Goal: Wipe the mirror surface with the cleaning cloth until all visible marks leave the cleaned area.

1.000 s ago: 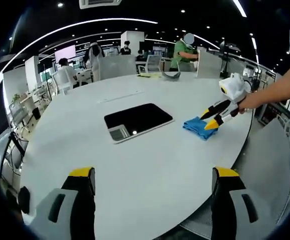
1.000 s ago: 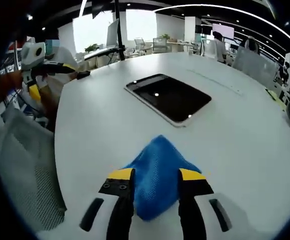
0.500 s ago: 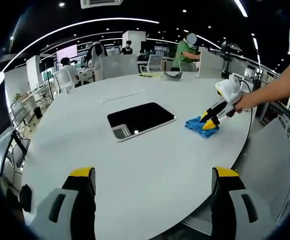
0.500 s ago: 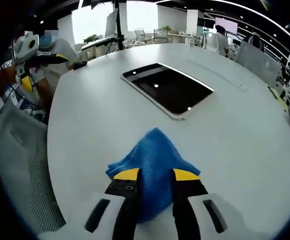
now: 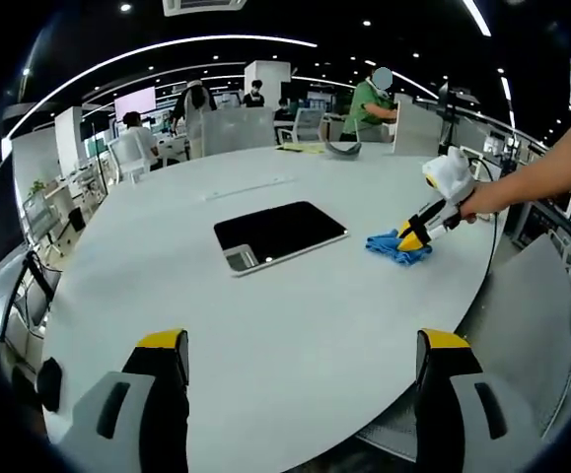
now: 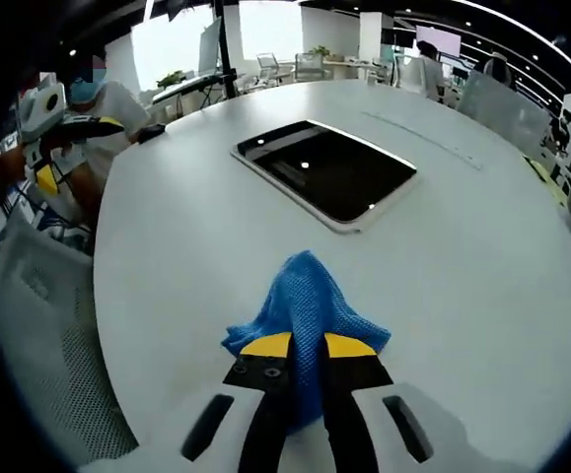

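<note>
A dark rectangular mirror (image 5: 279, 234) (image 6: 326, 173) lies flat on the round white table (image 5: 295, 325). A blue cleaning cloth (image 5: 397, 247) (image 6: 310, 305) is bunched on the table to the mirror's right in the left gripper view, near the table's edge. My right gripper (image 6: 307, 347) (image 5: 410, 236) is shut on the cloth, its yellow-tipped jaws pinching the near fold. My left gripper (image 5: 300, 343) (image 6: 48, 168) stands open above the table's near edge, well short of the mirror, with nothing between its jaws.
A mesh office chair (image 6: 48, 345) stands by the table's edge at the left of the right gripper view. Papers and a dark curved object (image 5: 336, 148) lie at the table's far side. Several people sit and stand at desks (image 5: 157, 138) beyond.
My right gripper's jaws have closed onto the blue cloth, bunching it up. The left gripper has stayed where it was.
</note>
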A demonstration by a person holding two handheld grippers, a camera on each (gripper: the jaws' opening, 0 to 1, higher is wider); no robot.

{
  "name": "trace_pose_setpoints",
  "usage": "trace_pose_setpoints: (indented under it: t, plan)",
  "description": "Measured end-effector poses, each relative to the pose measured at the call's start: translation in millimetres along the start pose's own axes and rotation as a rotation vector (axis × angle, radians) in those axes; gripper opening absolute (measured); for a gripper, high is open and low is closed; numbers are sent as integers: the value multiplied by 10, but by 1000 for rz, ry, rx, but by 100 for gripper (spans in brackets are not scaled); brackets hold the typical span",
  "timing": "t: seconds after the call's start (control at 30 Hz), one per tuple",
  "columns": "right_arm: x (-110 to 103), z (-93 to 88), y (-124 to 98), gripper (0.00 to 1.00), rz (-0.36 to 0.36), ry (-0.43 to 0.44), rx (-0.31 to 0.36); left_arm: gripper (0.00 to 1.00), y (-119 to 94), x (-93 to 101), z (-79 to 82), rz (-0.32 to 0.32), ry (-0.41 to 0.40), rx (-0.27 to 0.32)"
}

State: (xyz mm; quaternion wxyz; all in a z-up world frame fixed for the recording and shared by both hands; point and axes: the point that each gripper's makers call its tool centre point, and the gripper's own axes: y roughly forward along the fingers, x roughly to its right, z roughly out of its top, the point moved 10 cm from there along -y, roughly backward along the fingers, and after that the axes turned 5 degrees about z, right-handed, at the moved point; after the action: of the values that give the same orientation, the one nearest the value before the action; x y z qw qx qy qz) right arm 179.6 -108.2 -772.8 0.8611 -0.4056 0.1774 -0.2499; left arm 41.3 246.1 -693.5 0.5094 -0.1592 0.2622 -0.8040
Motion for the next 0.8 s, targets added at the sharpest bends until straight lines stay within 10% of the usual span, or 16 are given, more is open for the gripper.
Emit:
trace_pose_setpoints:
  t: [0.8]
  plan:
    - [-1,149,-174,3,-16,-18,20,98,25,-16,-9,-6,-9,5]
